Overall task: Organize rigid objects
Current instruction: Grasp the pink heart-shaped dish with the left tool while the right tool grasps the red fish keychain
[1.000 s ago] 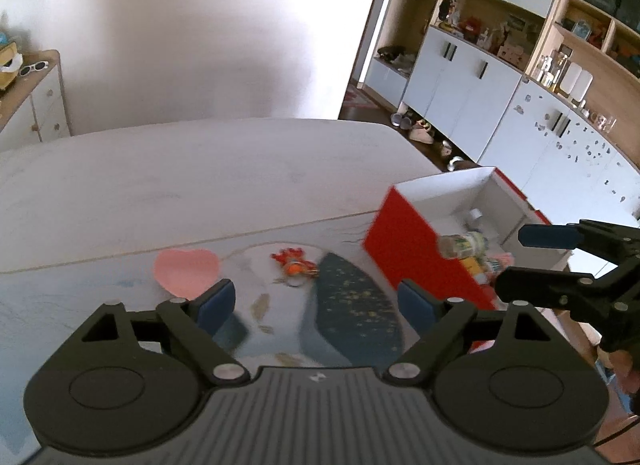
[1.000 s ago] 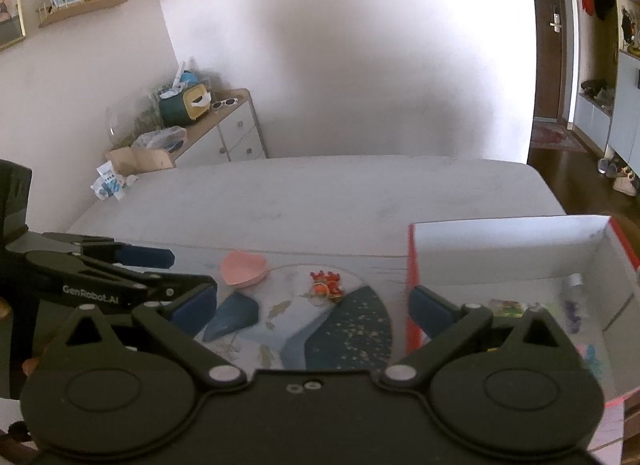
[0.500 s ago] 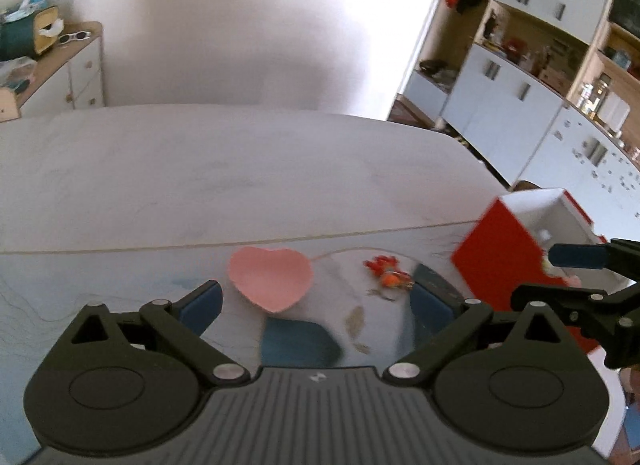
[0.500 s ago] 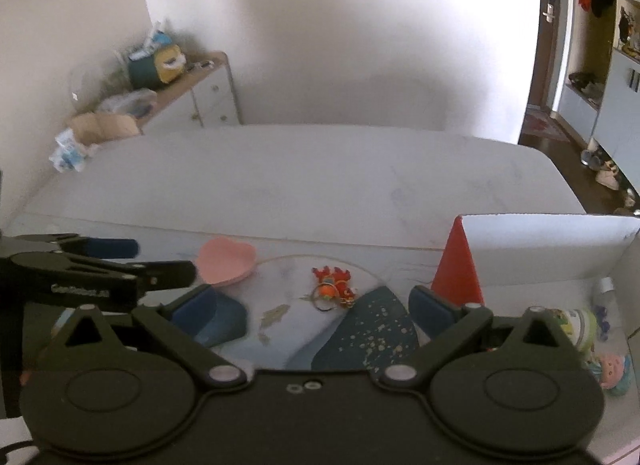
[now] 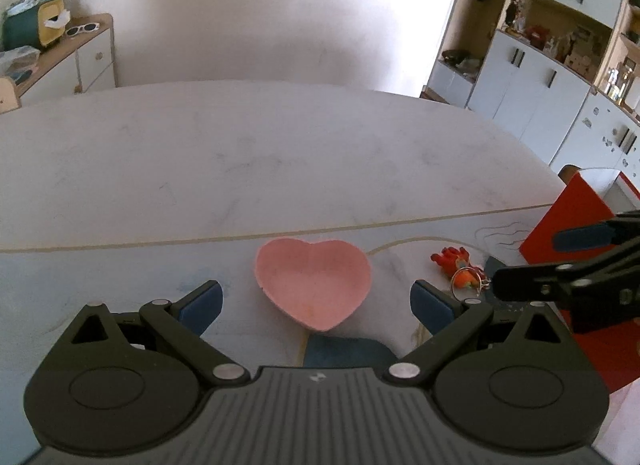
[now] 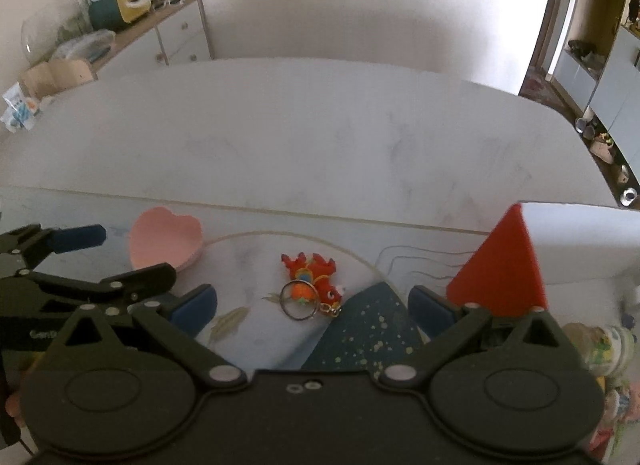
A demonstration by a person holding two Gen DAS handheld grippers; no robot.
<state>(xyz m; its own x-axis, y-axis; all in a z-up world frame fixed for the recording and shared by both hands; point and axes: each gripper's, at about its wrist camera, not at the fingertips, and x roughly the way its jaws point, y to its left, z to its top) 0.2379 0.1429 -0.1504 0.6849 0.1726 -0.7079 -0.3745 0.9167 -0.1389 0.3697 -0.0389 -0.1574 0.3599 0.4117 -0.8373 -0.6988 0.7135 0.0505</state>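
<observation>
A pink heart-shaped dish (image 5: 312,283) lies on the patterned mat, right in front of my left gripper (image 5: 316,301). That gripper is open wide, its blue pads standing apart on either side of the dish. A red dragon keychain (image 6: 312,281) with a metal ring lies just ahead of my right gripper (image 6: 314,305), which is open and holds nothing. The dish (image 6: 164,241) sits left of the keychain, with the left gripper (image 6: 124,255) low over it. In the left wrist view the keychain (image 5: 456,265) lies beside the right gripper (image 5: 544,261).
A red box with white inside (image 6: 504,265) stands at the right, holding several small toys and a bottle (image 6: 600,345). The white table (image 5: 280,153) stretches far behind the mat. A dresser (image 6: 176,37) and wall cabinets (image 5: 540,77) stand beyond.
Both grippers sank toward the mat and swung left, away from the box. The left jaws widened and now flank the heart dish. The right view now centres on the keychain.
</observation>
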